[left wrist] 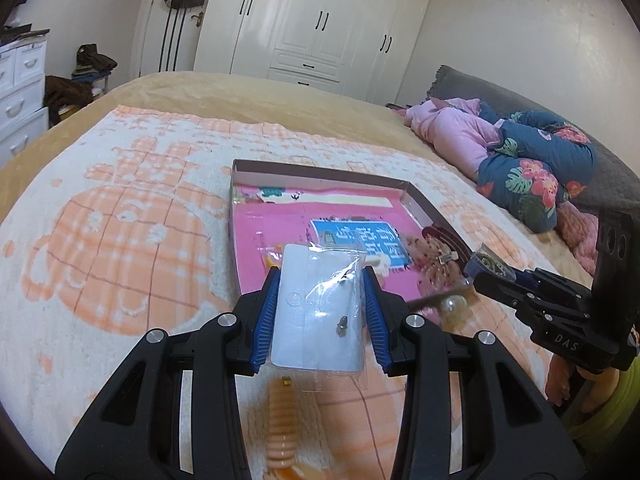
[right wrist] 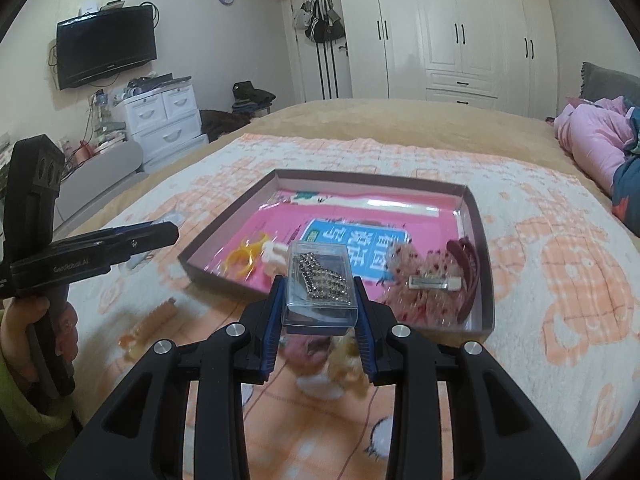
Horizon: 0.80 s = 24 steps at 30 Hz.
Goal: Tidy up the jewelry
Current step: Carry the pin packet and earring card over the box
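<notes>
Television (right wrist: 106, 50) only in right wrist view

My left wrist camera rides just behind my left tool (left wrist: 320, 304), looking forward and down over the bed (left wrist: 120, 240) toward the far wardrobe (left wrist: 320, 20). My right wrist camera sits the same way behind my right tool (right wrist: 320, 312), close above the bed, facing that wardrobe too. Both views share the shallow box (left wrist: 320, 172) lying mid-bed. The left view catches my right tool at its right edge; the right view catches my left tool at its left edge.
</notes>
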{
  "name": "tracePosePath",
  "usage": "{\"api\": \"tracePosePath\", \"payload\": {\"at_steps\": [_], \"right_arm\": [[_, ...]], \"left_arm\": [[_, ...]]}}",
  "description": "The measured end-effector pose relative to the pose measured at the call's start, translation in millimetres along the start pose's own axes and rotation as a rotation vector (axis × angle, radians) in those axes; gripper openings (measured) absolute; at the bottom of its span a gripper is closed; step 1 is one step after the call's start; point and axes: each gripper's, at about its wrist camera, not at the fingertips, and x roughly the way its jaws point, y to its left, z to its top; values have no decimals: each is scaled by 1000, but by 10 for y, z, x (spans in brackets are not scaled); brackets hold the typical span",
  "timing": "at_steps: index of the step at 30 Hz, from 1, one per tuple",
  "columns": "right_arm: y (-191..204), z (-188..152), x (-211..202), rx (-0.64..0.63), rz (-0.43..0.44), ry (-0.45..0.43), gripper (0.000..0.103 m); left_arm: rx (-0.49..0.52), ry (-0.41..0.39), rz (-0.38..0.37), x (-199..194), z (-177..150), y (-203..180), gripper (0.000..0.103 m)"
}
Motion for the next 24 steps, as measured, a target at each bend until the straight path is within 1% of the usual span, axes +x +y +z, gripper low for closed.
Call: {"api": "tracePosePath", "payload": {"at_steps": [9,14,24], "right_arm": [[-185,189,192,21,-58,-9,31],[-288,252,314,26,-90,0,31],[-535,250,568,39,-158,37,31]], "left_arm": [[-17,8,-13,167,131,85,32],[-39,21,-20,311,242,205,32],[-58,58,2,630,369,378,32]]}}
